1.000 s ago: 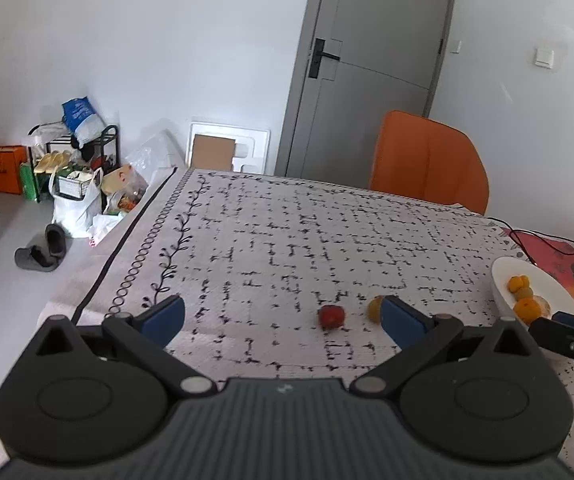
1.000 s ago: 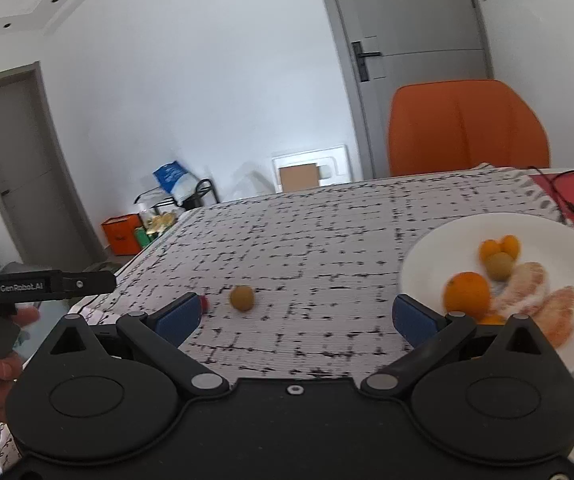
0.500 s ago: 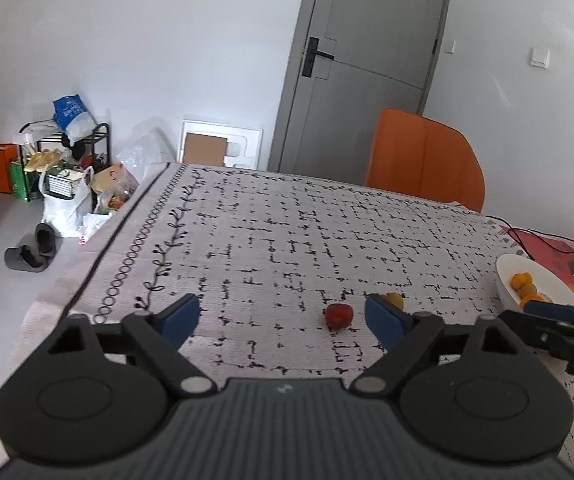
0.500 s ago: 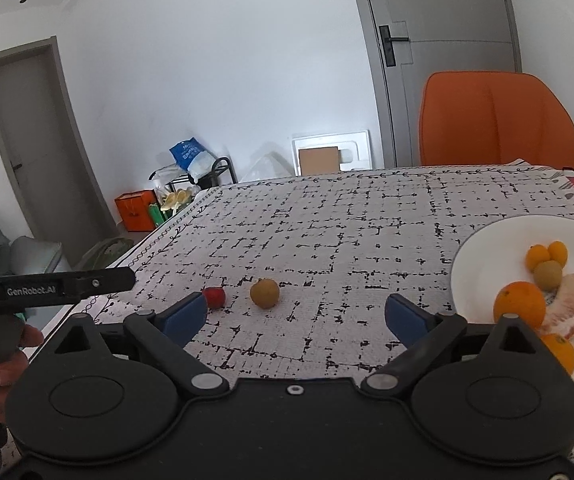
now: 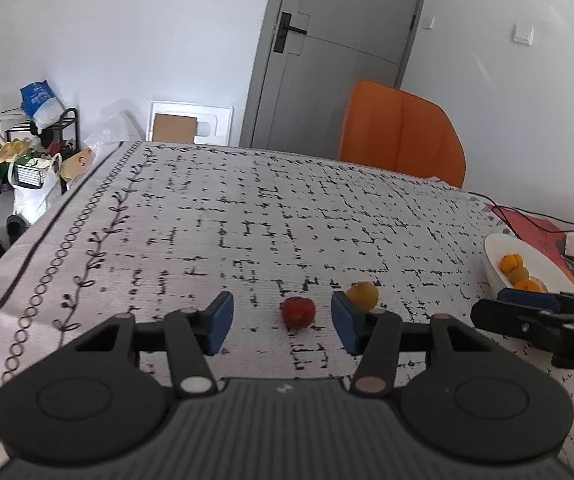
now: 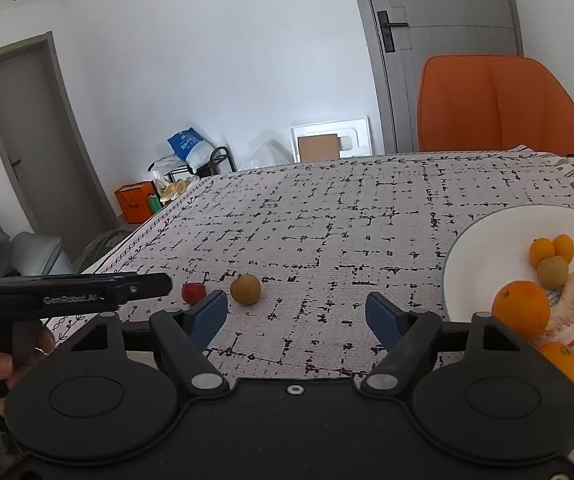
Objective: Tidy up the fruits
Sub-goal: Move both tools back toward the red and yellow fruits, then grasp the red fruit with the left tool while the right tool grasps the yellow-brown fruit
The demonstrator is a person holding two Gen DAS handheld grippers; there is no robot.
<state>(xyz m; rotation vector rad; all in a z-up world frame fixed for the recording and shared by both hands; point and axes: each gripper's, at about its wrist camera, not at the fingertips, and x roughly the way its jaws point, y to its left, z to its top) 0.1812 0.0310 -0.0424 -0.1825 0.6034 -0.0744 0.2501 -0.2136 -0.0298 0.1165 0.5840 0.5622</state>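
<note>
Left gripper (image 5: 279,328) jaws have just been closing, still apart, small red fruit (image 5: 297,311) just ahead between them, pick-up looks imminent.

On the table (image 5: 247,216), the small fruit (image 5: 297,311) lies just left of the round fruit (image 5: 362,295), plate (image 6: 487,240) well right.

Home dining room: clothed table (image 5: 287,208), chair (image 5: 399,136)

The left tongs (image 5: 281,323) are closing in and dropping toward the table, now framing the small red fruit (image 5: 297,311) without touching it. The right tongs (image 6: 297,318) are narrowing too, empty, and the white plate (image 6: 487,236) is sliding further right in their view.
</note>
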